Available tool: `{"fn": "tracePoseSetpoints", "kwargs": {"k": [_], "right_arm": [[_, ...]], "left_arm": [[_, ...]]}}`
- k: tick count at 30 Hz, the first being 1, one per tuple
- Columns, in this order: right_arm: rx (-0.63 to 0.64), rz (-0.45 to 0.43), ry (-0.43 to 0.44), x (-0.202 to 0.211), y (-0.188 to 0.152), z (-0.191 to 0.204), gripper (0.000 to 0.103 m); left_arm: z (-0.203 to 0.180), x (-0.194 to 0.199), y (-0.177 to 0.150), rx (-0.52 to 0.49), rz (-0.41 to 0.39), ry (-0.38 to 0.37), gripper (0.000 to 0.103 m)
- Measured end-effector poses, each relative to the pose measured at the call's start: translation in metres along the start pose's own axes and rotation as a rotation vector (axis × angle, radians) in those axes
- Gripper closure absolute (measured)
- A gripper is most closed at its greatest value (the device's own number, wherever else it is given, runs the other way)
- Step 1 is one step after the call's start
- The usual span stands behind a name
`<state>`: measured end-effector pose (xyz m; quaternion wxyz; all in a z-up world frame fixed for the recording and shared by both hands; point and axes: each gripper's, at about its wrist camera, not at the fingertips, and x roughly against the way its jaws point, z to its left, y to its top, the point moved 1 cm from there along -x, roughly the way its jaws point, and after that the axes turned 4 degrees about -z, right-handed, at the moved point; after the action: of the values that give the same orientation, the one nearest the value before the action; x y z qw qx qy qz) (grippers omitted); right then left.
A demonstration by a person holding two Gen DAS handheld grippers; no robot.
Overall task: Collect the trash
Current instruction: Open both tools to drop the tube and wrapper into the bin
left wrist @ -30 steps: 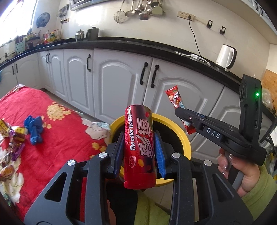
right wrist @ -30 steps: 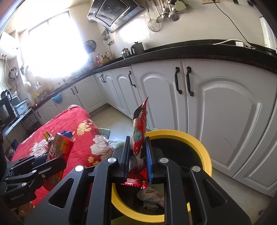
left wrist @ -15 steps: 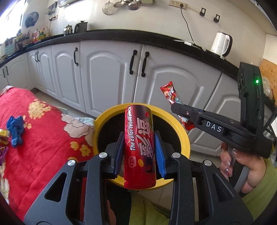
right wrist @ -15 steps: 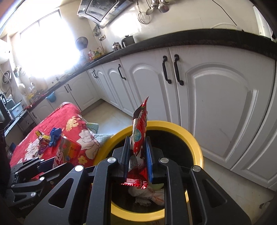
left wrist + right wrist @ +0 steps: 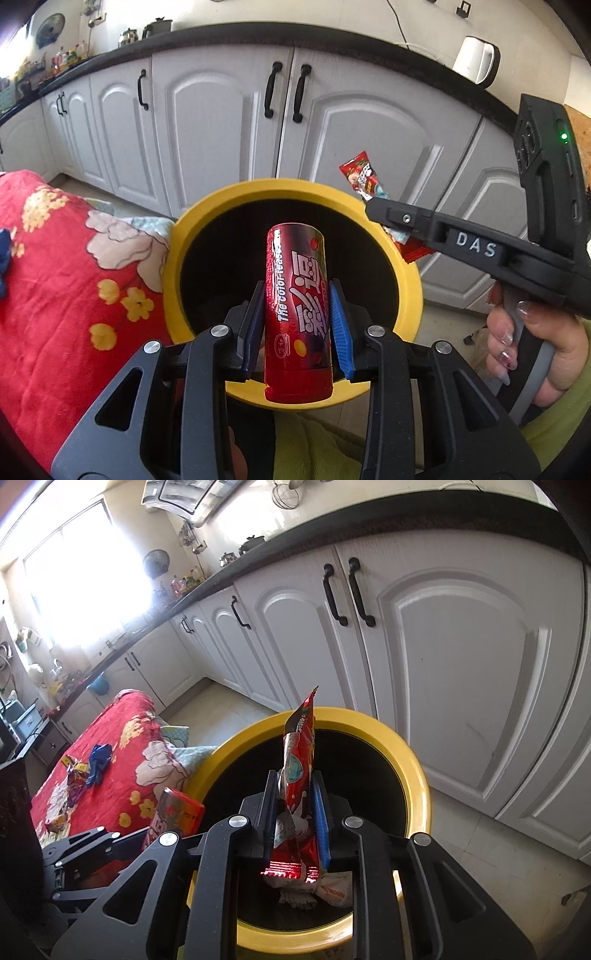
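My left gripper is shut on a red cylindrical snack can, upright over the mouth of a yellow-rimmed black bin. My right gripper is shut on a red snack wrapper and holds it above the same bin. The right gripper with its wrapper shows at the right of the left wrist view, over the bin's far right rim. The can in the left gripper shows at the lower left of the right wrist view. Crumpled white wrappers lie in the bin.
A table with a red floral cloth stands left of the bin. On it lie a blue item and several small wrappers. White kitchen cabinets under a black counter run behind the bin. A white kettle stands on the counter.
Both grippers have moved forward from the table side to over the bin's mouth, each still holding its item. The bin now fills more of both views.
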<state>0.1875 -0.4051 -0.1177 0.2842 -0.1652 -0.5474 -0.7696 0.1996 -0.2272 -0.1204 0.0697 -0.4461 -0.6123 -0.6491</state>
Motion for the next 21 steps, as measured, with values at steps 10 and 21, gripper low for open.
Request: {"fn": "tracePoseSetpoints", "kwargs": {"k": [10,21], "right_arm": [[-0.047,-0.007,-0.021,-0.002,-0.002,-0.014,0.066],[-0.051,-0.047,-0.017,0.01,0.005,-0.008,0.046]], "left_arm": [[0.01,-0.011,0.001,0.033,0.008,0.019,0.053],[0.026,0.009,0.001,0.089,-0.026,0.054,0.011]]}}
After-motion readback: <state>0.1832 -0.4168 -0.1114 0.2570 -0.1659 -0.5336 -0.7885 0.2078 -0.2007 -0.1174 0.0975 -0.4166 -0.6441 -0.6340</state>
